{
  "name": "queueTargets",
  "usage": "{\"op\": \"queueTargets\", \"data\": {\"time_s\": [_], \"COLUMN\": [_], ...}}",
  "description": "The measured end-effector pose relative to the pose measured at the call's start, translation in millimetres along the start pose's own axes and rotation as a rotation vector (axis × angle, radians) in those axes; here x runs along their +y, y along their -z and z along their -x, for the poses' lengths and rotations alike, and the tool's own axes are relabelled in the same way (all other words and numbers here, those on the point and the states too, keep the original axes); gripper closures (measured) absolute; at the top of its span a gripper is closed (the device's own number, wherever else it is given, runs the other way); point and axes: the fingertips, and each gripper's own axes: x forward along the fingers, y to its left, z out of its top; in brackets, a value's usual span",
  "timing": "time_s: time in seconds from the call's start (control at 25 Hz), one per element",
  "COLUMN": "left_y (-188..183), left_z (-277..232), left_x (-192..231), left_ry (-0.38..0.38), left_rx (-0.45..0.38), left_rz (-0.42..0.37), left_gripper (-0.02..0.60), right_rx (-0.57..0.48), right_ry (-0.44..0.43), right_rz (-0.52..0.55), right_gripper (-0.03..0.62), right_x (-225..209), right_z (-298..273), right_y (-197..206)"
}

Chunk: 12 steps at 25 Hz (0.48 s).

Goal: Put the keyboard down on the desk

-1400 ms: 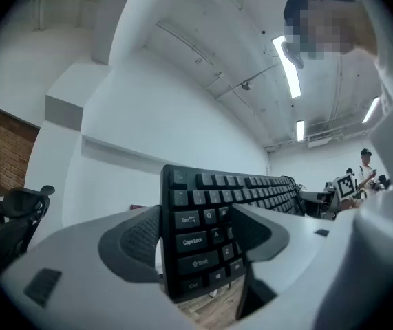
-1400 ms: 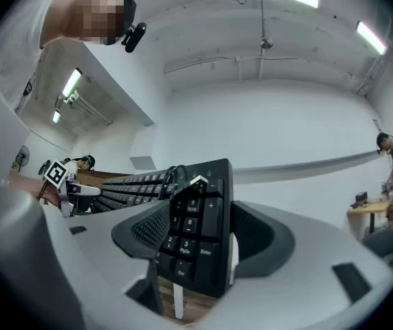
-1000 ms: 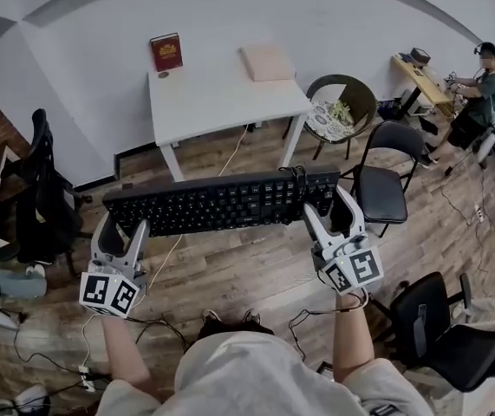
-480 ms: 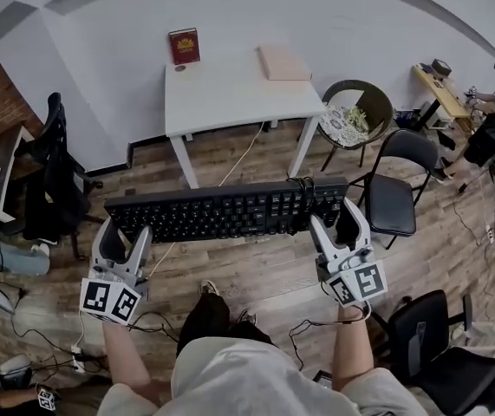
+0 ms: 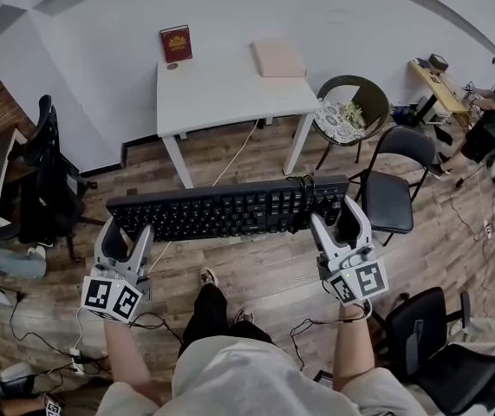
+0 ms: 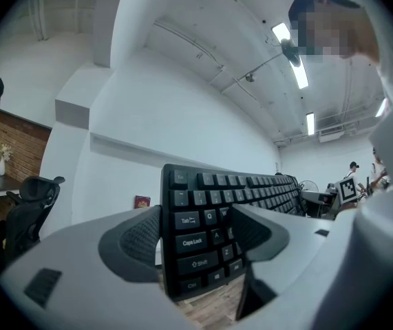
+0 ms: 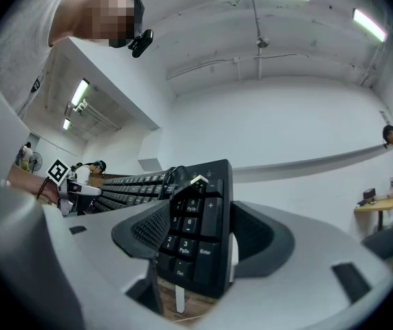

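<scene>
A: Where is the long black keyboard (image 5: 230, 208) right now?

B: Up in the air over the wooden plank floor (image 5: 256, 276), not on anything. Its long axis runs left to right, straight across in front of the person.

A: And the grippers?

B: One at each end. The left gripper (image 5: 126, 237) is pinched on the left short end, its pads pressing either side of the Tab and Caps Lock keys. The right gripper (image 5: 336, 220) is clamped on the right short end, over the number pad. Neither is nearer than the other, so the load is shared evenly.

A: Which way is the white rectangular desk (image 5: 221, 98)?

B: Farther off, beyond the keyboard, against the pale wall, and well apart from it. It sits a little to the left of the keyboard's middle, so the right end juts out past the desk's right edge.

A: So what does the move turn on?

B: My guess is carrying both ends forward together, nudging slightly left, with the long axis kept parallel to the desk's near edge. A red book (image 5: 176, 43) and a flat tan box (image 5: 279, 59) sit along the far side, so the near half looks like the free spot.
</scene>
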Motion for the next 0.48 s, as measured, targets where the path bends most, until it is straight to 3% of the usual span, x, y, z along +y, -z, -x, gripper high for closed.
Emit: {"op": "queueTargets", "data": {"time_s": [0.48], "left_y": [11.6], "left_z": [-33.7], "left_x": [37.7], "left_ry": [0.035], "left_rx": [0.0], "left_rz": [0.026], "left_gripper": [0.265], "right_rx": [0.018], "right_ry": [0.031], "right_rz": [0.03], "right_gripper": [0.321], "right_x": [3.5], "right_z": [-35.9], "right_y": [11.0]}}
